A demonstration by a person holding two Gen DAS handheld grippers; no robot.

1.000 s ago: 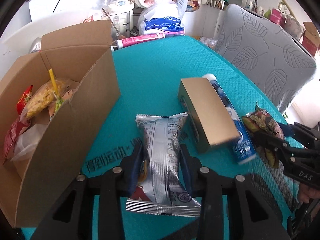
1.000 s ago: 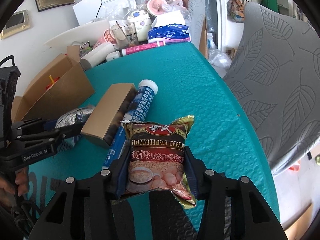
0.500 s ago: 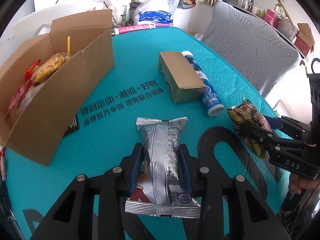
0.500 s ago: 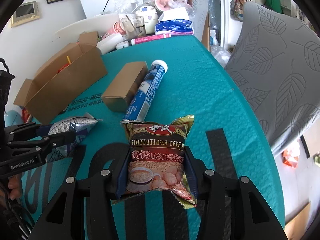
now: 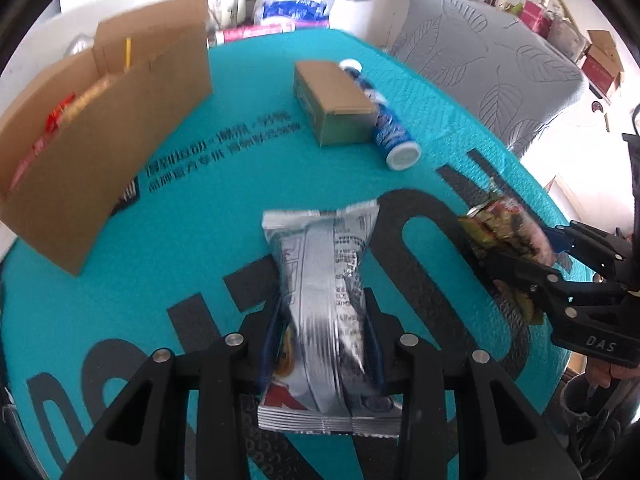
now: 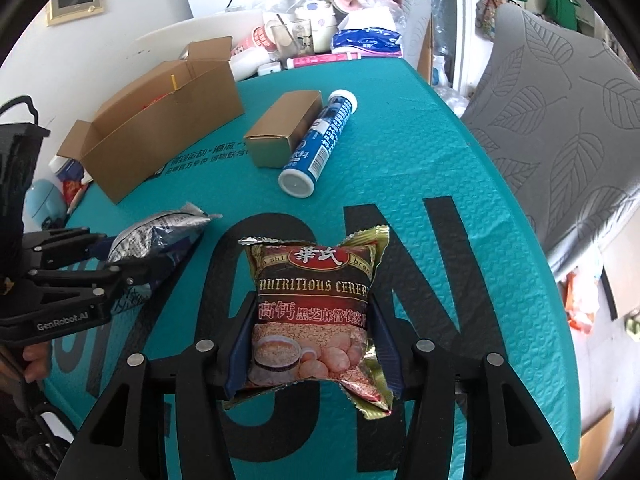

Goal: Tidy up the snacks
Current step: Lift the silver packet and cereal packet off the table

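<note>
My left gripper (image 5: 322,300) is shut on a silver snack packet (image 5: 320,240), which it holds lengthwise just above the teal mat (image 5: 192,216). The right wrist view shows that gripper (image 6: 100,256) and the packet (image 6: 160,228) at the left. The jaws of my right gripper (image 6: 312,308) are opening, with a dark red cereal packet (image 6: 312,280) between the pads, which still touch its sides. In the left wrist view the right gripper (image 5: 516,248) and its packet (image 5: 500,224) are at the right edge. An open cardboard box (image 6: 160,128) with several snacks inside stands at the far left.
A small gold carton (image 6: 284,128) and a blue tube (image 6: 320,140) lie side by side mid-mat, beyond both packets. Cups, bags and a pink tube (image 6: 328,60) crowd the far end. A grey leaf-patterned cushion (image 6: 560,100) borders the table's right edge.
Both grippers have drawn back toward the near end of the mat with their packets. The cardboard box, carton and tube now lie farther off. The right jaws have widened slightly around the cereal packet.
</note>
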